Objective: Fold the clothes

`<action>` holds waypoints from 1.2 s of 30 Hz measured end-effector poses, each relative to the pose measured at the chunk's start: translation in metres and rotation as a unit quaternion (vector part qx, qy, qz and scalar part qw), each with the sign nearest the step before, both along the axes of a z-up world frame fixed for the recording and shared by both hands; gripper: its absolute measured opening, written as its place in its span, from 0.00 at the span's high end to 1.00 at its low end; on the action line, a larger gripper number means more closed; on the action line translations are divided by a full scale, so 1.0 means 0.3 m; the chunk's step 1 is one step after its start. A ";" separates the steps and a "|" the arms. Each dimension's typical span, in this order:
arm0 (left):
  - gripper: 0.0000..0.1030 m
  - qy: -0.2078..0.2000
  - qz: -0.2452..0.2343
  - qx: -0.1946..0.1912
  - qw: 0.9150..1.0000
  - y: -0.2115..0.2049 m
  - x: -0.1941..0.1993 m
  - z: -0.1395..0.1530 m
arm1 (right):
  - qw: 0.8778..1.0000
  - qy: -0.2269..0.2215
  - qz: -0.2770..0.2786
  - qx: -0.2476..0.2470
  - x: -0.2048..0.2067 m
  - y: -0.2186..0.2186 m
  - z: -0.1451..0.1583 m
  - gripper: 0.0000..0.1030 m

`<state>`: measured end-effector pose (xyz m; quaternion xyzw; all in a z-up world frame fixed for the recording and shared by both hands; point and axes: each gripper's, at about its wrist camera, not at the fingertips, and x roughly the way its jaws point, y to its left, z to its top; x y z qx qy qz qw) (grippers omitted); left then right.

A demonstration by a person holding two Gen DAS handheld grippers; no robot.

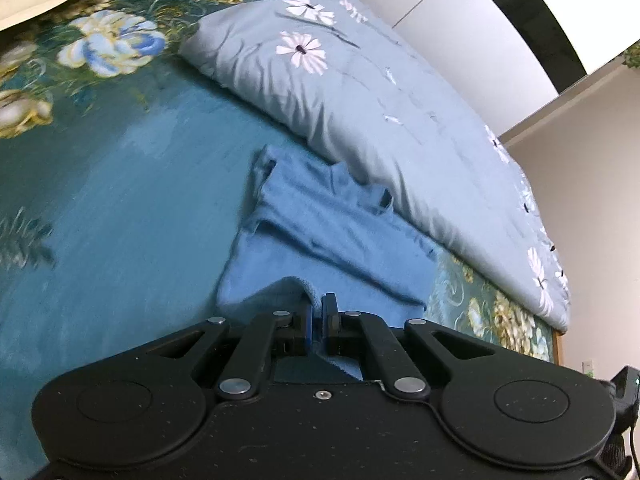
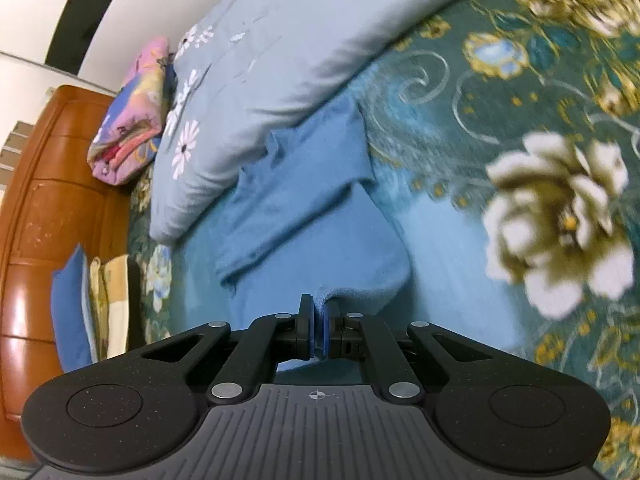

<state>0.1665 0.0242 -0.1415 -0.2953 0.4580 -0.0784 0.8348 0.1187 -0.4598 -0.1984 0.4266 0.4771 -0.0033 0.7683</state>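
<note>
Pinching one near edge of the blue garment [image 1: 320, 236] in each closed tool, left tool [image 1: 319, 312] and right tool [image 2: 318, 320], I judge the fold barely begun: it lies rumpled on the bed [image 1: 120, 200] beside the grey quilt [image 1: 360, 100].

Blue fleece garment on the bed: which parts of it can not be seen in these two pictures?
- Left wrist view: the blue fleece garment has its near edge behind the black left tool.
- Right wrist view: its near edge sits behind the black right tool; its far side goes under the grey flowered quilt.
</note>
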 end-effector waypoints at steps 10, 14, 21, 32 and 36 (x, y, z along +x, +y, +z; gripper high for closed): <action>0.99 -0.024 -0.013 -0.010 1.000 0.027 0.321 -0.054 | 0.999 -0.020 -0.028 -0.022 0.326 -0.012 0.006 0.97; 0.99 -0.021 -0.025 -0.003 0.999 0.009 0.461 -0.103 | 0.999 -0.021 -0.031 -0.034 0.460 -0.022 -0.023 0.97; 0.99 -0.014 -0.048 0.011 0.999 -0.013 0.672 -0.199 | 0.998 -0.010 -0.029 -0.045 0.640 -0.057 -0.122 0.97; 0.99 0.036 -0.052 0.020 0.998 -0.023 0.840 -0.374 | 0.997 0.047 -0.011 -0.062 0.856 -0.085 -0.287 0.97; 0.99 0.046 -0.047 0.021 0.998 -0.017 0.858 -0.415 | 0.996 0.064 -0.003 -0.063 0.903 -0.085 -0.338 0.97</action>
